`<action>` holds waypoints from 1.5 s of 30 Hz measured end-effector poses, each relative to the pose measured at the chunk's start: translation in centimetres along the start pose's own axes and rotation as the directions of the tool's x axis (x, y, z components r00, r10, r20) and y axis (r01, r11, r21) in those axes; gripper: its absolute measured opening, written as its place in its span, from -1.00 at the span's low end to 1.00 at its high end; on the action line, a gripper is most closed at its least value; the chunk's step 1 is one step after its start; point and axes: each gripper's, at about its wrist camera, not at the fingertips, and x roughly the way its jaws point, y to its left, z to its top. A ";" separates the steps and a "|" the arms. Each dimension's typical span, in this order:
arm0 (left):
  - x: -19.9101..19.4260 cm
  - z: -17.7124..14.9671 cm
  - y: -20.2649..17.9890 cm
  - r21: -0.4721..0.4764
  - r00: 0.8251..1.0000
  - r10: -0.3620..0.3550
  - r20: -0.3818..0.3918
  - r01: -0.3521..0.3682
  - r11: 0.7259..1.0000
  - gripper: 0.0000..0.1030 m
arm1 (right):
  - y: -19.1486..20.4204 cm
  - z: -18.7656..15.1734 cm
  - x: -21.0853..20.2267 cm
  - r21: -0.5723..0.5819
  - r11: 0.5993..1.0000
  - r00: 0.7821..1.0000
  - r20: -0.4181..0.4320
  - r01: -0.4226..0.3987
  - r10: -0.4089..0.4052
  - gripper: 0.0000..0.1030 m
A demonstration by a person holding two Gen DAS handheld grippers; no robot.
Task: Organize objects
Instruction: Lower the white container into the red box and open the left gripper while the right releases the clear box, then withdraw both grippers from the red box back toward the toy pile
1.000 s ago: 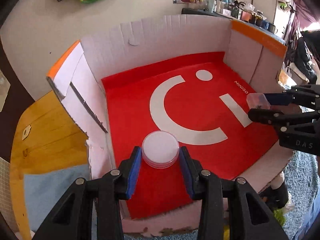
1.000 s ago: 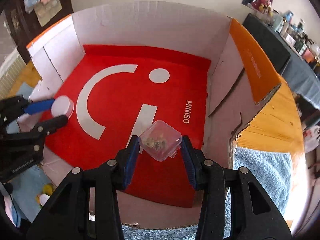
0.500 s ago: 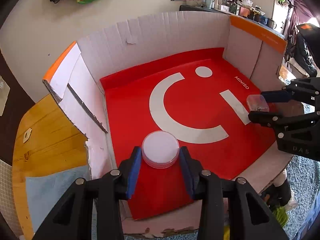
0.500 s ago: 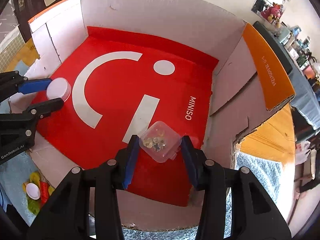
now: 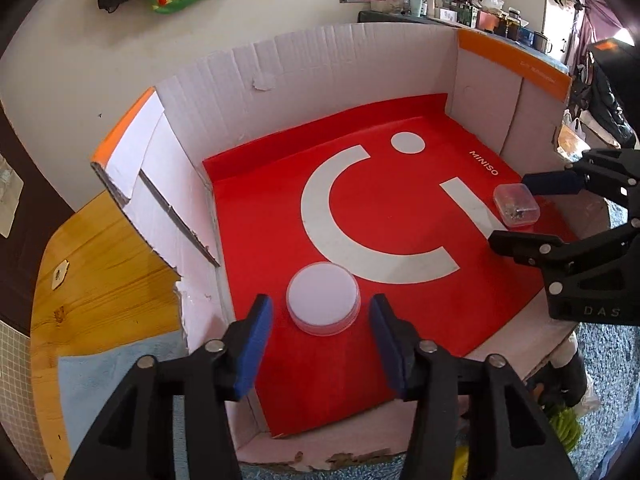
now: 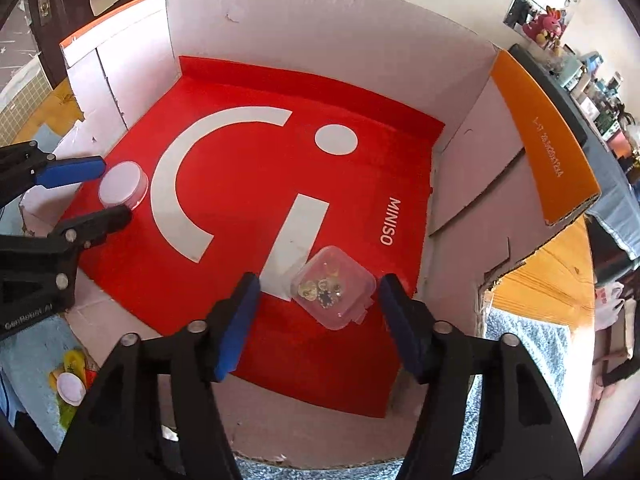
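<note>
Both sets of jaws have spread since a second ago, when each was clamped on its container; they are opening now, with gaps showing between the blue pads and the plastic. Under the left gripper (image 5: 320, 340) the round white-lidded container (image 5: 323, 298) sits on the red liner (image 5: 260, 220) of the cardboard box (image 5: 320, 64), near the box's front left corner and just beside the lower end of the white arc printed on the liner. It lies between the pads, touching neither.

Under the right gripper (image 6: 316, 320) the square clear container (image 6: 334, 286) rests on the liner at the foot of the white bar of the logo, near the "MINISO" lettering. Small metallic bits show through its lid; what they are is hard to tell through the plastic. It sits nearer the right pad, seemingly clear of both.

The two containers lie well apart, at opposite sides of the box floor. The box stands on a wooden table (image 5: 100, 272) with a pale blue cloth (image 5: 104, 384) at its left edge.
</note>
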 end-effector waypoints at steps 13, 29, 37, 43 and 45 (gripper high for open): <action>-0.6 0.1 0.3 -0.026 0.999 -0.046 0.024 0.047 0.999 0.28 | -0.2 0.4 -0.6 0.032 0.999 0.999 0.034 -0.007 0.006 0.42; -5.9 0.6 0.3 -0.080 0.985 -0.056 0.166 0.070 0.994 0.42 | -0.3 1.2 -6.1 0.101 0.995 0.975 0.221 0.003 -0.026 0.46; -10.9 -0.6 0.6 -0.157 0.960 -0.050 0.276 0.097 0.983 0.57 | -0.1 0.0 -10.4 0.147 0.989 0.933 0.355 0.008 -0.060 0.62; -14.0 -2.3 0.5 -0.208 0.938 -0.008 0.345 0.085 0.974 0.75 | 0.1 -2.3 -13.8 0.184 0.983 0.900 0.430 -0.014 -0.067 0.81; -15.2 -3.1 0.5 -0.218 0.928 0.005 0.372 0.082 0.973 0.81 | 0.3 -3.1 -14.9 0.190 0.982 0.889 0.453 -0.018 -0.071 0.85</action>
